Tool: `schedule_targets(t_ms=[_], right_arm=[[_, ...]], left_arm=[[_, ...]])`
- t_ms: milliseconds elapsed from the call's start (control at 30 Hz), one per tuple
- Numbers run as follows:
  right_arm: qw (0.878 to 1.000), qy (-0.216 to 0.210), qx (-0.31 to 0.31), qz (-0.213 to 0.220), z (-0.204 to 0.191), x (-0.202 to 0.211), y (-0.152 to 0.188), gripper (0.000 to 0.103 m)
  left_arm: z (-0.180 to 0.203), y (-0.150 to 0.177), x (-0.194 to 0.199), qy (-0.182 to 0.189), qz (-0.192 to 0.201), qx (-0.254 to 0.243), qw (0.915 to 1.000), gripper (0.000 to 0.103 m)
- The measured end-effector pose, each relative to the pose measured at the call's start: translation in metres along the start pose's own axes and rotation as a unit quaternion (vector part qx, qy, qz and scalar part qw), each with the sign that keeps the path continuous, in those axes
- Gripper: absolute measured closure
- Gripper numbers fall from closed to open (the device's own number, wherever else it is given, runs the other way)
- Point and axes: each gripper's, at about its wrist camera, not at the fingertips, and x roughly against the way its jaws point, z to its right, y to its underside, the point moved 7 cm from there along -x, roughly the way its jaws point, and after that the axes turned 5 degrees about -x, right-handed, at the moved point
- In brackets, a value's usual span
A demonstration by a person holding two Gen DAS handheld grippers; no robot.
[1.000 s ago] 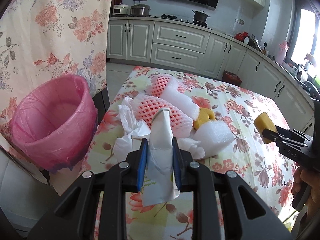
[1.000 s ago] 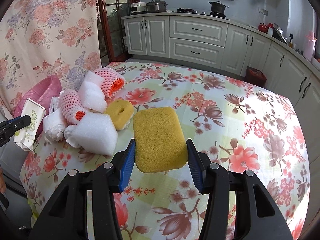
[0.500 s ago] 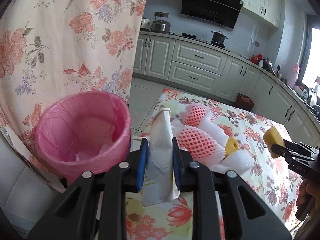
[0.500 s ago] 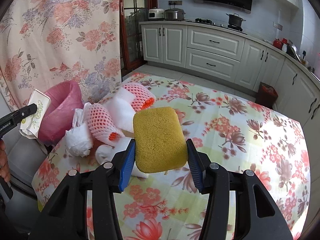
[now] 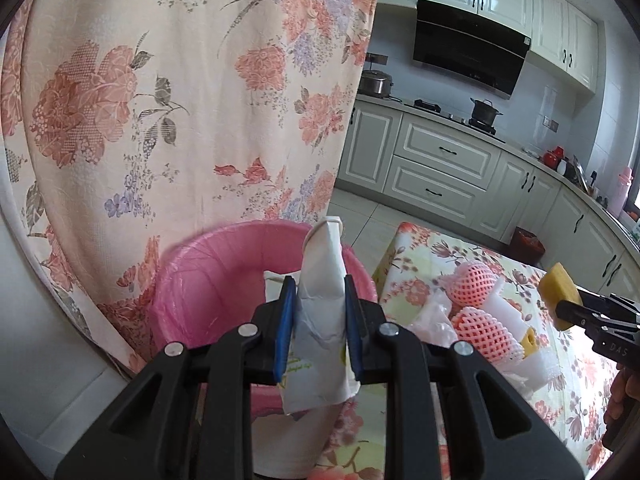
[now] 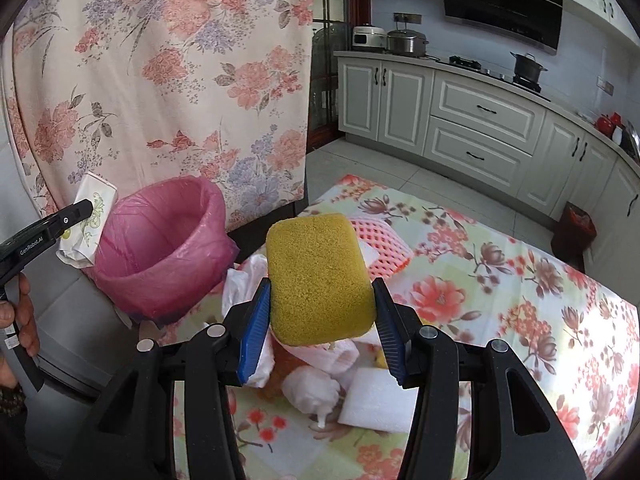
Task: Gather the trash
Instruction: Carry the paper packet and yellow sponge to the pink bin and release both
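Pinching a white tissue pack between its blue pads, the left gripper has the pack squeezed upright, the crumpled top poking past the fingertips and the printed bottom end hanging below them. From the left wrist view the pack lines up right in front of the pink-lined bin, which is my landmark here; from the right wrist view you can see it's actually just outside the bin's rim, on the side away from the table, not over the opening.

The right gripper is clamped on a yellow sponge, pads pressed into its two long sides, most of the sponge sticking out ahead of the jaws. It sits off to the table side of the bin, above the trash pile and short of the rim.

That pile is right beside the bin on the floral tablecloth: pink foam fruit nets, white foam chunks, some balled-up tissue or plastic. A big flowery curtain hangs straight behind the bin. Beyond the bin and table there are white kitchen cabinets with a pot on the hob. A bit of the person's hand shows on the left gripper's handle.
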Motion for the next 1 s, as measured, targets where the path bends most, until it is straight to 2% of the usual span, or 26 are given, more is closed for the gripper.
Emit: schedule_targets(t_ms=[333,600,900,933,1000], right_arm=[[0.998,-0.046,0.035,0.005,-0.074,-0.037,-0.038,0.055],[0.995,-0.078,0.064,0.000,-0.129,-0.066,-0.058,0.054],[0.991,-0.105,0.082,-0.013,-0.171,-0.093,-0.066,0.054],[0.991,-0.106,0.083,-0.014,-0.173,-0.095,-0.067,0.054],[0.990,-0.109,0.085,-0.016,-0.176,-0.099,-0.067,0.051]], left_arm=[[-0.040,-0.004,-0.011,-0.040,0.009,-0.008,0.9991,0.080],[-0.059,-0.005,-0.020,-0.041,0.009,-0.001,0.9991,0.080],[-0.065,-0.008,-0.027,-0.039,0.009,-0.002,0.9992,0.080],[-0.065,-0.007,-0.027,-0.037,0.008,-0.001,0.9993,0.080],[-0.067,-0.008,-0.029,-0.038,0.007,0.004,0.9993,0.070]])
